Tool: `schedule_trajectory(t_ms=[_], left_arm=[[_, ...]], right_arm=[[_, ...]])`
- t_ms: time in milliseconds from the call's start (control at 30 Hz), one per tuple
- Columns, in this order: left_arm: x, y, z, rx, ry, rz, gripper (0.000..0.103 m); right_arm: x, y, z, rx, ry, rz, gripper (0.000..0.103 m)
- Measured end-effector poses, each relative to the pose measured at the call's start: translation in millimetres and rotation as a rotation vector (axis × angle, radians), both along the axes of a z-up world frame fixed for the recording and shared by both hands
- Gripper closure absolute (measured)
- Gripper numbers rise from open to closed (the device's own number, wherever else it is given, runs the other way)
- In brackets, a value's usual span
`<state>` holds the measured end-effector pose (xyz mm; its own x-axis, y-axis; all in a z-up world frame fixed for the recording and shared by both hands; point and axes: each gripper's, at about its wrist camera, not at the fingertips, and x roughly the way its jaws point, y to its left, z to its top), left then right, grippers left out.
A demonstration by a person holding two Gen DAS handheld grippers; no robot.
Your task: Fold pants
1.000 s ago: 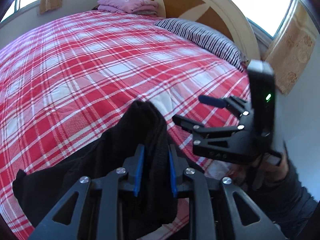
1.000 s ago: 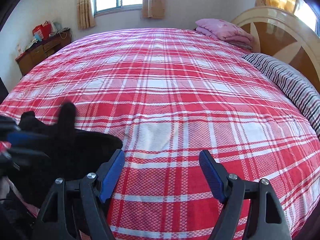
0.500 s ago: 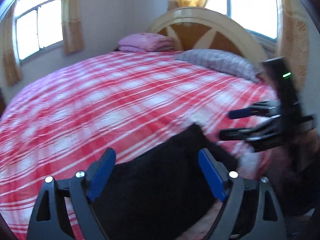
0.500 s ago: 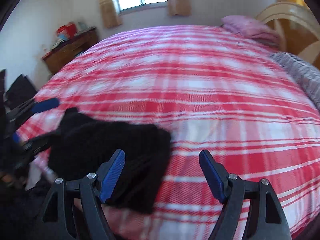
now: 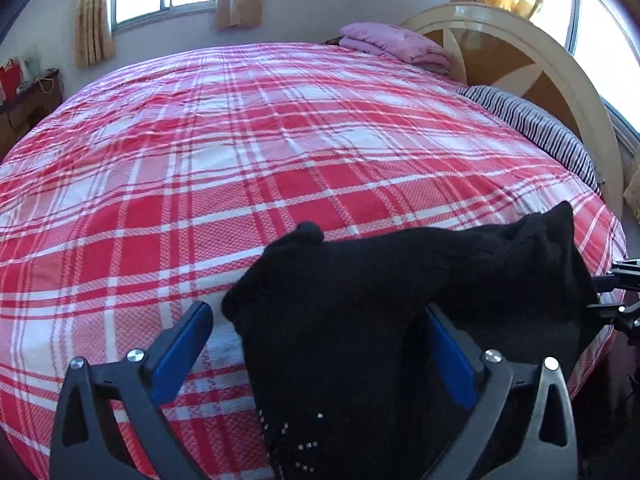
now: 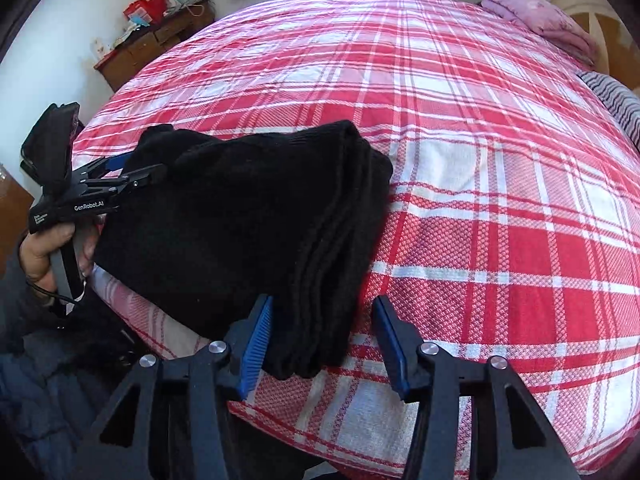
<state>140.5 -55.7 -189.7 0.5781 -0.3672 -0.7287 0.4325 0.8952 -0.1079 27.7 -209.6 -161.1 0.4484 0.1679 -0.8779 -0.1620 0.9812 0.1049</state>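
The black pants (image 5: pixel 400 272) lie folded in a thick stack on the red plaid bed (image 5: pixel 280 140), near its front edge. My left gripper (image 5: pixel 316 316) hovers over one end of them. Its jaws are opening wide, the fabric lies between them, and neither pad presses it. In the right wrist view the pants (image 6: pixel 240 220) show their layered folded edge, and the left gripper (image 6: pixel 136 168) sits at their far left side. My right gripper (image 6: pixel 323 306) straddles the near corner of that edge. Its jaws are closing, with a gap still showing at the right pad.
A folded pink blanket (image 5: pixel 396 46) and a striped pillow (image 5: pixel 532 128) lie by the round headboard (image 5: pixel 520 40). A cluttered wooden dresser (image 6: pixel 152 48) stands past the bed's far side. A person's hand (image 6: pixel 40 248) holds the left gripper beside the bed edge.
The left gripper let go of the pants, opened wide and swung across. The pants dropped from a raised bunch to a flat stack. The right gripper tilted down over their edge and its jaws narrowed.
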Motion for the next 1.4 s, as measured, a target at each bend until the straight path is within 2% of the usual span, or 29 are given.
schedule_trajectory(t_ms=[100,167,233,300,367,467,533,567,700,800,933,1000,1067,1167,1233,1400], left_arm=[[-11.3,6.2,17.6,0.016,-0.123,0.026,0.000],[-8.5,12.7,22.9,0.013,-0.169,0.053,0.000],[6.0,18.5,19.0,0.028,-0.170,0.096,0.000],[17.6,24.0,9.1,0.061,-0.149,0.142,0.000],[26.3,29.4,-1.5,0.086,-0.138,0.182,0.000],[37.8,35.7,-10.5,0.068,-0.106,0.197,0.000],[42.2,35.5,-12.9,0.063,-0.098,0.201,0.000],[44.2,33.9,-14.1,0.063,-0.100,0.205,0.000],[42.6,31.1,-15.4,0.074,-0.104,0.214,0.000],[28.9,37.1,-4.1,0.069,-0.112,0.220,0.000],[1.2,47.3,14.9,0.067,-0.168,0.202,0.000],[-13.8,48.1,17.4,0.072,-0.175,0.180,0.000],[-23.5,42.2,12.5,0.089,-0.165,0.137,0.000],[-31.4,29.1,-5.5,0.159,-0.152,0.084,0.000],[-29.9,24.9,-19.2,0.190,-0.134,0.080,0.000],[-27.2,31.1,-24.6,0.142,-0.120,0.090,0.000]], right_arm=[[-3.8,6.0,17.6,-0.058,-0.059,-0.016,0.049],[-3.0,9.1,31.3,-0.103,-0.123,-0.037,0.049],[5.2,10.7,42.3,-0.075,-0.181,-0.045,0.049],[18.8,14.3,44.3,-0.031,-0.202,-0.044,0.049],[38.4,17.5,35.9,-0.054,-0.190,-0.069,0.049],[68.6,11.0,11.0,-0.119,-0.133,-0.137,0.049],[76.4,-4.5,-2.1,-0.054,-0.100,-0.179,0.045],[75.8,-10.4,-2.9,-0.033,-0.100,-0.192,0.038],[64.1,-15.9,3.4,-0.023,-0.122,-0.196,0.037],[50.2,-12.1,13.6,-0.035,-0.151,-0.200,0.036],[20.7,0.5,29.7,-0.023,-0.191,-0.141,0.036],[7.2,8.0,29.1,-0.018,-0.179,-0.099,0.036],[-0.2,13.3,23.3,-0.040,-0.162,-0.071,0.036],[-4.8,13.8,2.2,-0.081,-0.107,-0.057,0.036],[-3.5,4.7,-7.9,-0.044,-0.093,-0.069,0.033],[-2.3,1.6,-10.6,-0.032,-0.103,-0.054,0.031]])
